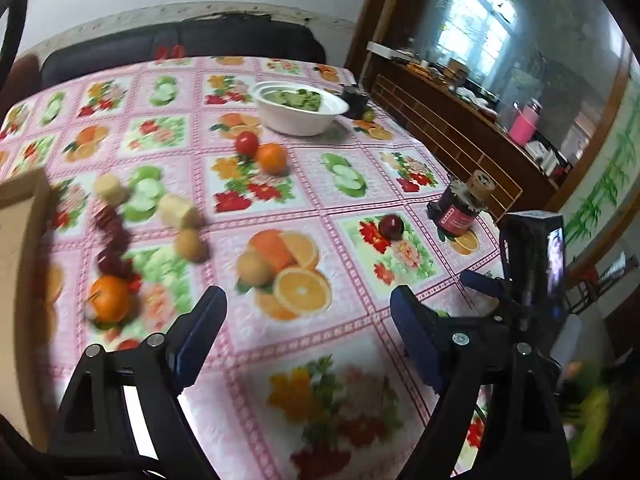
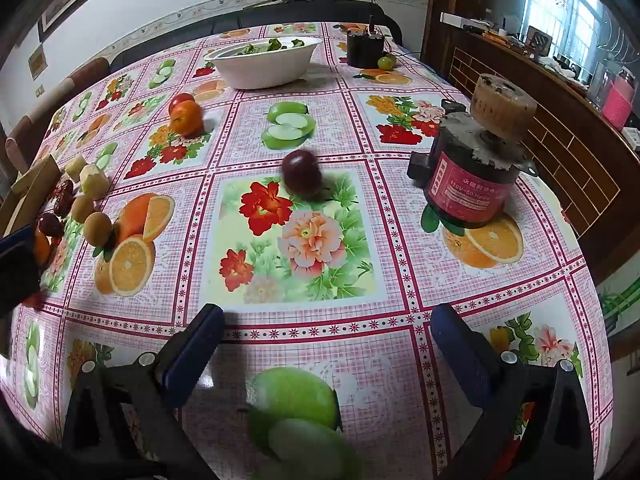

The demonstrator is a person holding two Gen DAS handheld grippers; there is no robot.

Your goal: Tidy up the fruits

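right gripper [image 2: 326, 332] wide, nothing between the pads, tilted down at the tablecloth [image 2: 400, 184] – printed fruit below it, not real. left gripper [image 1: 308, 312] also wide and empty.

next likely target by judgement: dark red plum [image 2: 302, 174], straight ahead of the right gripper and slightly left of centre, lone on the flower panel. roundish, no clear long axis, so approach angle barely matters. right hand looks nearer – in the left view the same plum [image 1: 391, 227] sits ahead and off to the right.

left side: blurred cluster of an orange [image 1: 109, 298], brown fruit, dates and pale chunks beside a cardboard edge [image 1: 20, 240].

further back: tomato and orange pair [image 2: 185, 114], then white bowl [image 2: 264, 68] with greens.

motor [image 2: 468, 184] on the right, red label, "110v~50 hz" partly readable, rest unclear.
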